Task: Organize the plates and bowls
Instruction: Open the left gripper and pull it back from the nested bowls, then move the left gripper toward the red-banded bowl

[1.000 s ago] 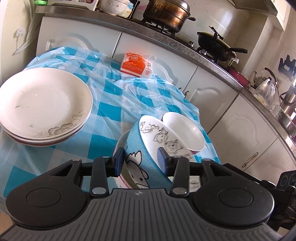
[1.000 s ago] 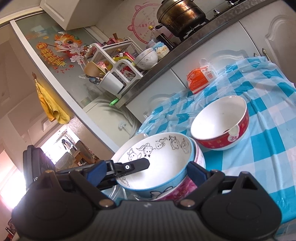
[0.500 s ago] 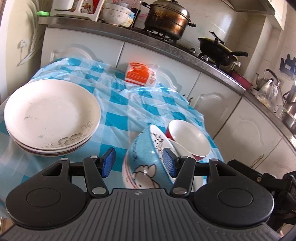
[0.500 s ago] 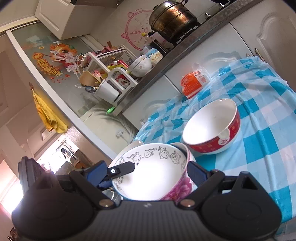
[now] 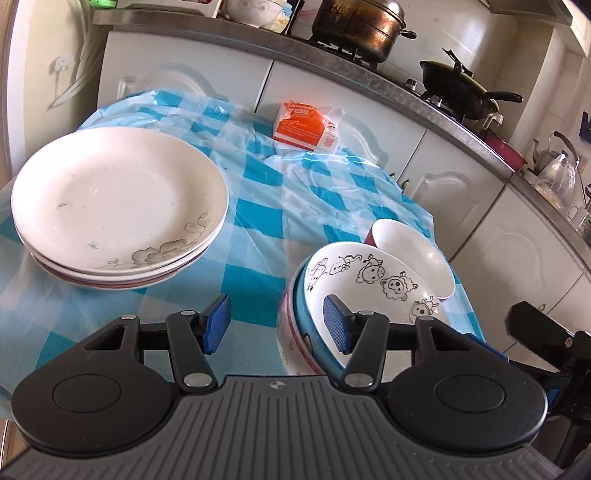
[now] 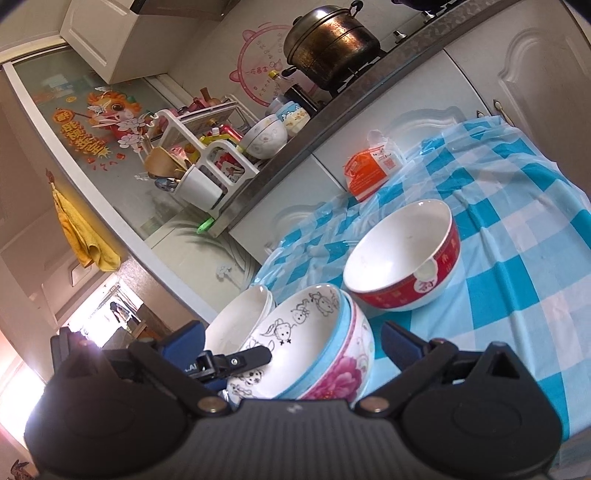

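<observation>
A blue-rimmed cartoon bowl [image 5: 369, 284] sits nested in a pink flowered bowl [image 6: 343, 373] on the checked tablecloth. A red-banded white bowl [image 6: 402, 254] stands just behind them. My left gripper [image 5: 277, 325] straddles the nested bowls' near wall: one pad [image 5: 336, 325] is inside the blue bowl, the other stands well outside. Its jaws are closing, with neither pad pressing. My right gripper [image 6: 295, 341] flanks the pair from the other side; its jaws are opening, with a gap at each pad. A stack of white plates [image 5: 118, 199] lies to the left.
An orange packet [image 5: 304, 125] lies at the table's far edge against white cabinets. The counter behind carries a large pot [image 5: 354, 22], a wok [image 5: 458, 88] and a dish rack [image 6: 199, 162]. The tablecloth [image 5: 258, 214] drops off close to the right of the bowls.
The blue bowl, held tilted by my left gripper before, now rests level in the pink bowl, and the left jaws have let it go. My right jaws have spread wider off the pink bowl.
</observation>
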`<act>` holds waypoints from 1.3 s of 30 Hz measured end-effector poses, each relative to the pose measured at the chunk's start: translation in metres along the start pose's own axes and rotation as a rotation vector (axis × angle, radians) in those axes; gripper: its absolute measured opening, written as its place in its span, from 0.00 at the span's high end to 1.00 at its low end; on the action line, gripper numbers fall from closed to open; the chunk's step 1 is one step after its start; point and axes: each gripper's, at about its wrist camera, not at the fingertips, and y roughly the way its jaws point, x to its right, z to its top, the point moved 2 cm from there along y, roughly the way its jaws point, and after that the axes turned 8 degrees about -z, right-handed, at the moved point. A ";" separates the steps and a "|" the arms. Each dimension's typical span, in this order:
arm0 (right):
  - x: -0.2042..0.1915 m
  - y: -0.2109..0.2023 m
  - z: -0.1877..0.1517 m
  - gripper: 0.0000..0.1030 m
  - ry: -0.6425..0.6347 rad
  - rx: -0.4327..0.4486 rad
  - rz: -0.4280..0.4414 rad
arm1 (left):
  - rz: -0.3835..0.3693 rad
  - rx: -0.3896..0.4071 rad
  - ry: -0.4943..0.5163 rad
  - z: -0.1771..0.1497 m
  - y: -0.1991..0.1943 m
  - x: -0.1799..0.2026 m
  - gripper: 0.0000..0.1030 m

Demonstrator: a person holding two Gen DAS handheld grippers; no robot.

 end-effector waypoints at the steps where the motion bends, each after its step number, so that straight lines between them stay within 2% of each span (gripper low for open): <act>1: 0.001 0.000 0.000 0.01 0.005 0.002 -0.003 | 0.000 0.002 0.001 0.000 -0.001 0.000 0.36; 10: 0.010 -0.003 0.002 0.01 0.036 0.035 -0.051 | 0.057 0.039 0.073 0.004 -0.011 0.010 0.25; 21: 0.011 -0.007 0.003 0.01 0.015 0.060 -0.098 | 0.124 0.080 0.146 0.003 -0.022 0.020 0.15; 27: 0.014 -0.010 0.004 0.01 0.006 0.080 -0.137 | 0.162 0.096 0.179 0.005 -0.026 0.025 0.05; 39: 0.031 -0.016 0.005 0.01 0.008 0.114 -0.238 | 0.193 0.093 0.254 0.007 -0.026 0.042 0.02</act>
